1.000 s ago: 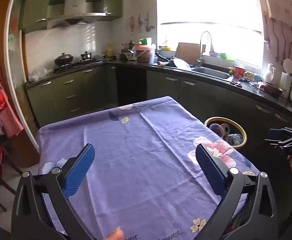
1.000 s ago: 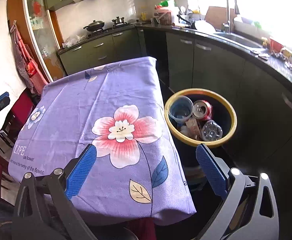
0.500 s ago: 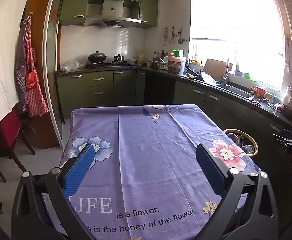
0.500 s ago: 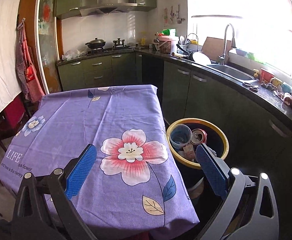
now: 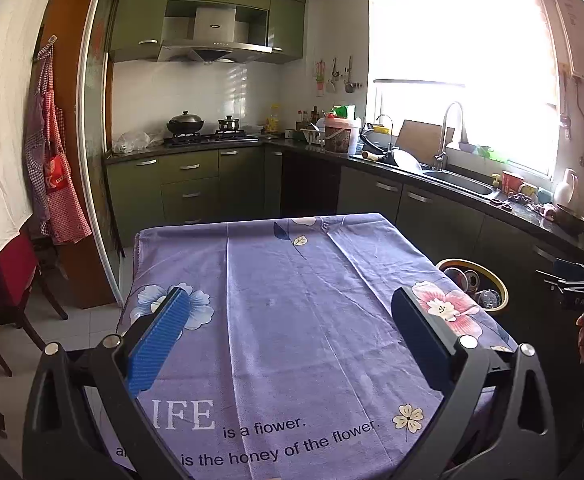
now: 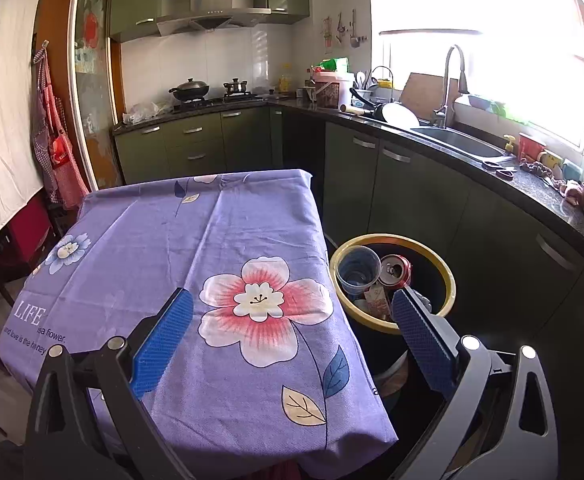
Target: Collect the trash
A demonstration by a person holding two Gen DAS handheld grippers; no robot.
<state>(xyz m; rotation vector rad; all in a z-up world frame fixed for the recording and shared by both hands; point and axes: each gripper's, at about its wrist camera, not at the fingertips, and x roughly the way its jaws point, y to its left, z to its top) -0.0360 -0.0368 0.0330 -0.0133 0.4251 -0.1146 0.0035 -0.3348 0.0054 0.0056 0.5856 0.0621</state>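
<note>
A black trash bin with a yellow rim (image 6: 448,276) stands on the floor right of the table; it also shows in the left wrist view (image 5: 500,284). Inside lie a clear plastic cup (image 6: 358,270), a red drink can (image 6: 396,270), a small carton (image 6: 376,300) and other trash. The table carries a purple flowered cloth (image 5: 292,312) with nothing on it. My left gripper (image 5: 287,332) is open and empty over the table's near end. My right gripper (image 6: 292,332) is open and empty above the table's right corner, its right finger over the bin.
Green cabinets and a dark counter (image 6: 492,176) with a sink (image 6: 460,146) run along the back and right, close behind the bin. A stove with pots (image 5: 195,128) is at the back. A red chair (image 5: 7,276) and hanging aprons (image 5: 55,184) are left of the table.
Both grippers have tilted up and pulled back, so more of the kitchen and the table shows. Both stay open and empty. The bin's contents have not changed.
</note>
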